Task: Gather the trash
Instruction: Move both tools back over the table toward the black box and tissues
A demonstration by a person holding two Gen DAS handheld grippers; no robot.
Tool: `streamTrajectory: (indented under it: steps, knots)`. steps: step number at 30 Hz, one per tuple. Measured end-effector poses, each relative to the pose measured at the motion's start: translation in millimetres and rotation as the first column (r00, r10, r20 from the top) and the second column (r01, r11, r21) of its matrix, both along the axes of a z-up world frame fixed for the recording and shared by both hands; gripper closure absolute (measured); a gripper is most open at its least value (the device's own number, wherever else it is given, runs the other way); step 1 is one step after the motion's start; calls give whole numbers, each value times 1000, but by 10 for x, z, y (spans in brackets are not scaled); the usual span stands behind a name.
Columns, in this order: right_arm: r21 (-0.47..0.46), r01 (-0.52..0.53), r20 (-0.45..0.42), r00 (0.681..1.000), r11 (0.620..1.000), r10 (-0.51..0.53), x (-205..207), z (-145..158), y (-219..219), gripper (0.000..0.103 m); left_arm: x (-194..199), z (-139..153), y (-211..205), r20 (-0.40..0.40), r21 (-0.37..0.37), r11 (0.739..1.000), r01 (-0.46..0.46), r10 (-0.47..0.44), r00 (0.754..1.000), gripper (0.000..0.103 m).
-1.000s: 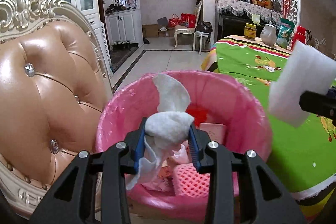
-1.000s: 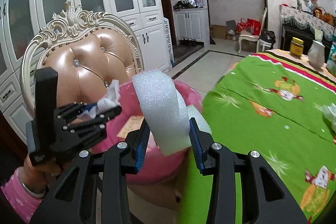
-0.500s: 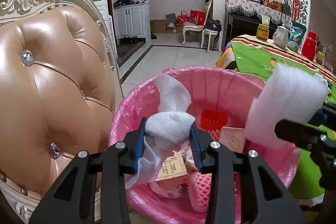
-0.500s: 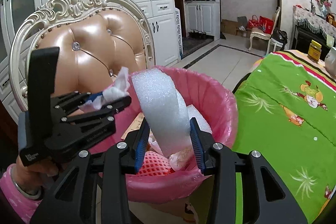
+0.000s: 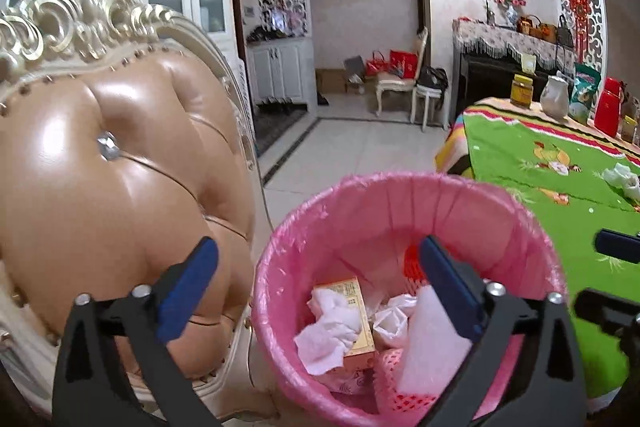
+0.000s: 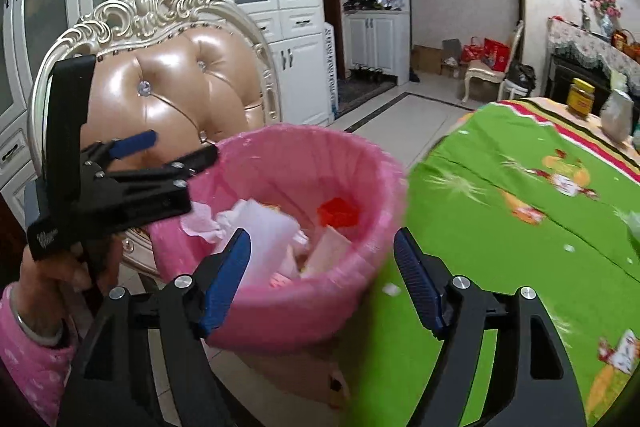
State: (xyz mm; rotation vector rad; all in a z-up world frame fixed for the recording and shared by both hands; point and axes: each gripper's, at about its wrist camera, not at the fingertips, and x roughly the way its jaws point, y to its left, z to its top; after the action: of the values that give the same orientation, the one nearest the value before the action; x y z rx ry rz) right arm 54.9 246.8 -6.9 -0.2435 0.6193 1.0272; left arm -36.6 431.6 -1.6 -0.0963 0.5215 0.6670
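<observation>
The bin [image 5: 404, 215] wore a pink liner, holding white tissue [image 5: 328, 335], white foam [image 5: 432, 343], a yellow box [image 5: 356, 323] and red mesh [image 5: 412, 263]. The right-hand tablecloth [image 5: 520, 163] was bright green with cartoon prints and a striped far edge. The left-hand chair [image 5: 120, 195] was tan leather, framed cream and gold.

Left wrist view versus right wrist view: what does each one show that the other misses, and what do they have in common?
Only the left wrist view shows crumpled white tissue on the green tablecloth and a red flask.

Only the right wrist view shows the whole left gripper, its jaws opening and empty, and the hand holding it.

Both show the pink-lined bin with tissue, foam and a small box inside, and the tufted chair.
</observation>
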Motion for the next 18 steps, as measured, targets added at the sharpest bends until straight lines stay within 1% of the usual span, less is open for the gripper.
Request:
streamTrajectory:
  steps: [2, 5, 7, 8, 9, 11, 12, 14, 16, 17, 18]
  knots:
    - [-4, 32, 17, 999, 999, -31, 26, 42, -247, 27, 15, 68, -150, -3, 20, 1000, 23, -23, 1000, 5]
    - [-8, 100, 44, 994, 995, -99, 109, 109, -655, 26, 130, 209, -470, 6, 49, 994, 96, -97, 995, 5]
    - [-2, 158, 50, 986, 987, -157, 225, 156, -957, 25, 276, 297, -745, 21, 40, 983, 177, -178, 984, 5]
    - [-1, 198, 56, 979, 980, -198, 306, 180, -1138, 25, 379, 326, -926, 25, 26, 973, 230, -231, 973, 5]
    - [-2, 228, 60, 972, 974, -227, 364, 195, -1262, 25, 469, 332, -1062, 24, 14, 965, 263, -263, 964, 5]
    - [-4, 313, 60, 948, 950, -312, 549, 212, -1640, 25, 654, 326, -1329, 17, -16, 948, 318, -317, 948, 5]
    - [-6, 362, 50, 931, 932, -361, 657, 210, -1871, 25, 778, 308, -1503, 11, -42, 935, 353, -353, 936, 5]
    - [-7, 420, 40, 907, 908, -419, 788, 183, -2185, 25, 1023, 231, -1861, 1, -93, 904, 418, -419, 908, 5]
    - [-18, 484, 44, 875, 875, -482, 924, 141, -2542, 25, 1221, 129, -2172, -28, -112, 884, 453, -459, 888, 5]
    - [-26, 510, 44, 860, 860, -509, 986, 114, -2700, 25, 1342, 74, -2385, -49, -116, 872, 476, -483, 874, 5]
    - [-32, 541, 42, 841, 841, -540, 1054, 80, -2901, 25, 1395, 25, -2525, -58, -117, 863, 492, -500, 864, 5]
